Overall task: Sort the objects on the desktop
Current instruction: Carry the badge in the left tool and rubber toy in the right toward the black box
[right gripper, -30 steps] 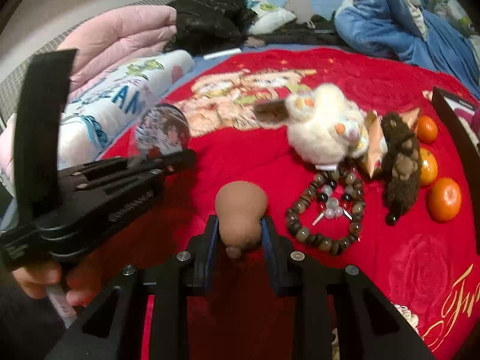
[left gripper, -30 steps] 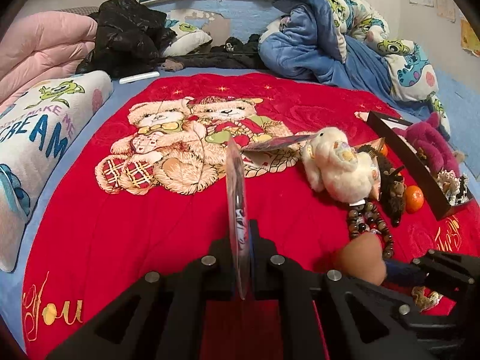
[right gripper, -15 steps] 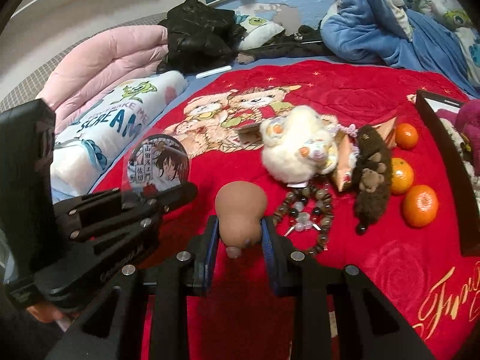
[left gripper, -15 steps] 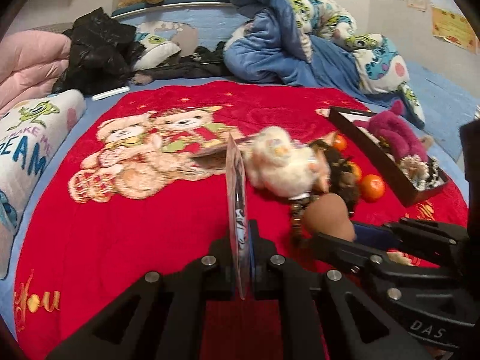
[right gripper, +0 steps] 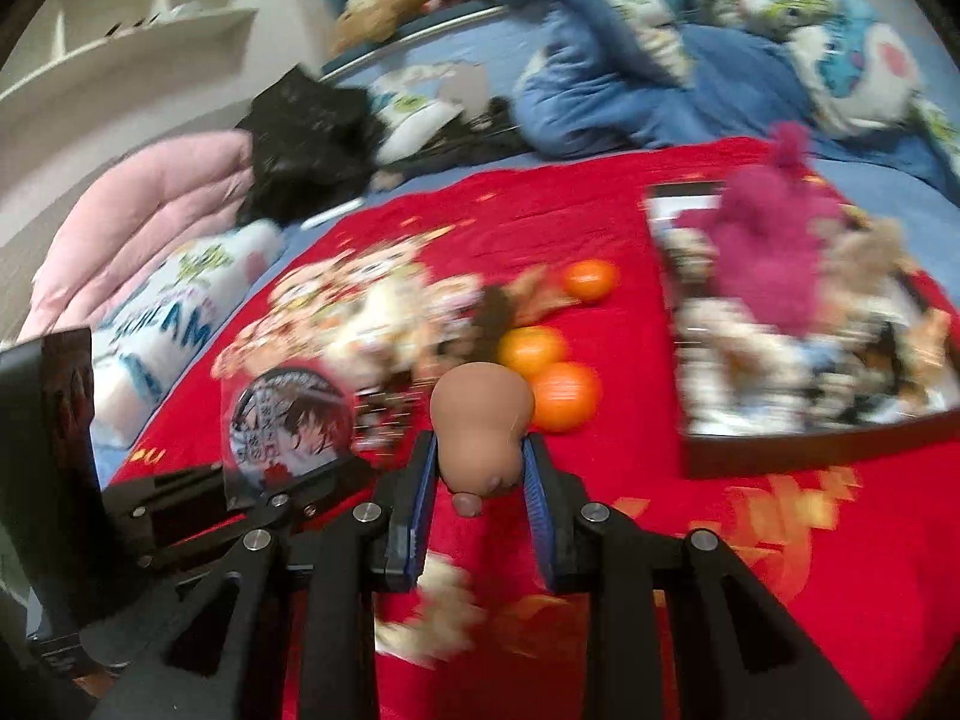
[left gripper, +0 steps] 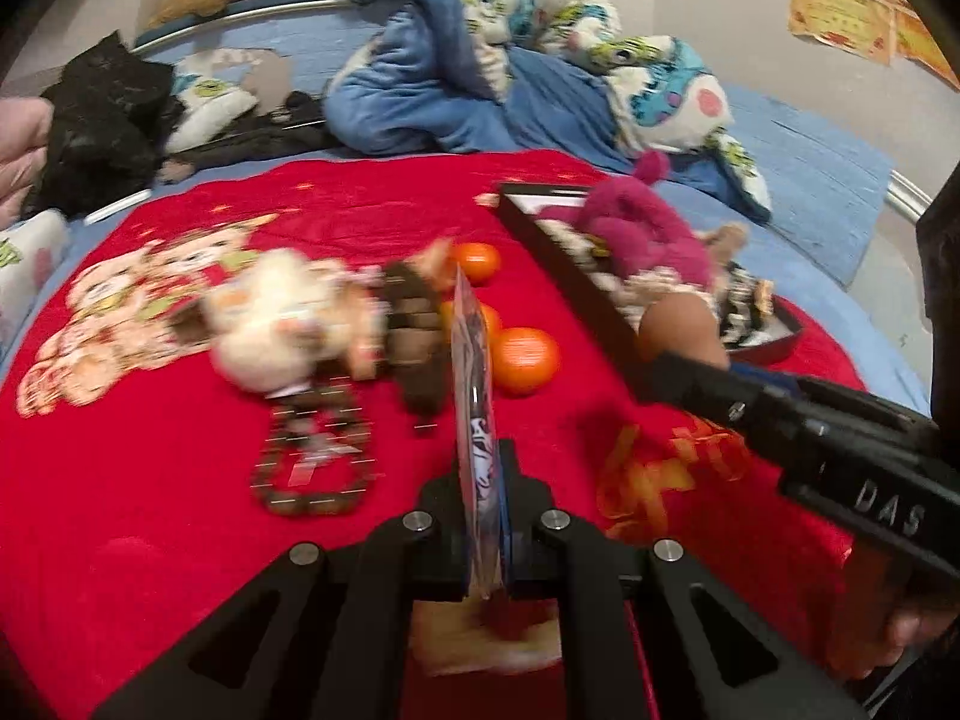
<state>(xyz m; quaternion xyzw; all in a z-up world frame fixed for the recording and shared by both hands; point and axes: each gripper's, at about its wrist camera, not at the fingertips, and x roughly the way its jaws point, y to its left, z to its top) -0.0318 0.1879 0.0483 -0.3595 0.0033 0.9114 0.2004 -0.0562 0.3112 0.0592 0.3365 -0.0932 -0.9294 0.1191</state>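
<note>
My left gripper (left gripper: 483,468) is shut on a round picture badge (left gripper: 474,360), which the left wrist view shows edge-on. The right wrist view shows the badge's printed face (right gripper: 288,420) at lower left. A brown gourd-shaped toy (right gripper: 480,408) is clamped between the blue pads of my right gripper (right gripper: 480,462). That gourd (left gripper: 678,324) hangs just in front of the black box (left gripper: 576,282), which holds a pink plush (left gripper: 630,222) and several small items. On the red blanket lie a white plush (left gripper: 288,318), a brown plush (left gripper: 414,336), a bead bracelet (left gripper: 312,462) and three oranges (left gripper: 525,360).
Behind the red blanket (left gripper: 150,480) are a heaped blue blanket (left gripper: 420,90), black clothing (left gripper: 96,120) and, in the right wrist view, a pink quilt (right gripper: 138,228) and a printed pillow (right gripper: 168,312). A hand (left gripper: 900,636) grips the right tool at lower right.
Both grippers have swung right across the bed with badge and gourd still held. The plush toys and bracelet slid left in view, and the black box has come closer.
</note>
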